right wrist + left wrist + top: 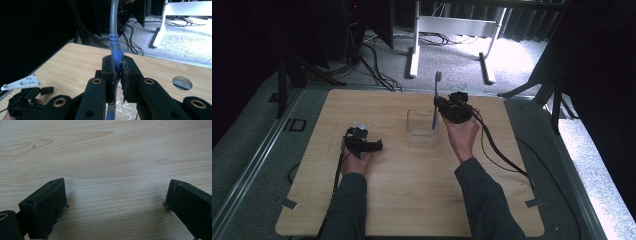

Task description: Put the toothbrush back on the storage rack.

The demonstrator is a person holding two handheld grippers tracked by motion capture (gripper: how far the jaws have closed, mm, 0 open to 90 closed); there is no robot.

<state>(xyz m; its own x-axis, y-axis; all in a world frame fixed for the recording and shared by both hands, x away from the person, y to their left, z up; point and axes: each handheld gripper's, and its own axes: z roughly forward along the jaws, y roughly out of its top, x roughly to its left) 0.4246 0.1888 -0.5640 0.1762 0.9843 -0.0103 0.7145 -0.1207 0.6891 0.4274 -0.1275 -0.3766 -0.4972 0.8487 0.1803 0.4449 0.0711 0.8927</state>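
A blue and grey toothbrush (436,89) stands upright, bristle head at the top. Its lower end reaches down into a clear plastic container (421,134) at the table's middle. My right gripper (438,106) is shut on the handle just above the container's right rim. In the right gripper view both jaws press the blue handle (117,53), and the container (126,110) shows below them. My left gripper (371,145) rests on the wood left of the container. Its jaws (116,187) stand wide open over bare wood, holding nothing. It also appears in the right gripper view (25,98).
The wooden table (412,200) has a round hole (182,83) near its far edge. Beyond it on the carpet are a white desk frame (452,30), loose cables (377,70) and dark stand legs (287,80). A cable (502,155) trails from the right gripper.
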